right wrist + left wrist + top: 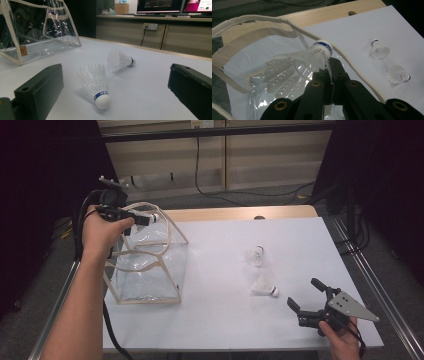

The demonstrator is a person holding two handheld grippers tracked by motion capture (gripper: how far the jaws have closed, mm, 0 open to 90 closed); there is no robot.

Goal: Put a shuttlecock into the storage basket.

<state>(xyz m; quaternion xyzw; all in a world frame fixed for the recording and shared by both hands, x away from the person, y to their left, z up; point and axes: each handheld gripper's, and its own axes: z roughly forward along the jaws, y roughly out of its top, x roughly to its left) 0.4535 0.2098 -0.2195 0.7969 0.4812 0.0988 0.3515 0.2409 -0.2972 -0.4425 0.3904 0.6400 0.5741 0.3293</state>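
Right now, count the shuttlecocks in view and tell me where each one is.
3. One shuttlecock is gripped in the left claw above the clear bag. Two lie on the white table: the farther shuttlecock and the nearer shuttlecock.
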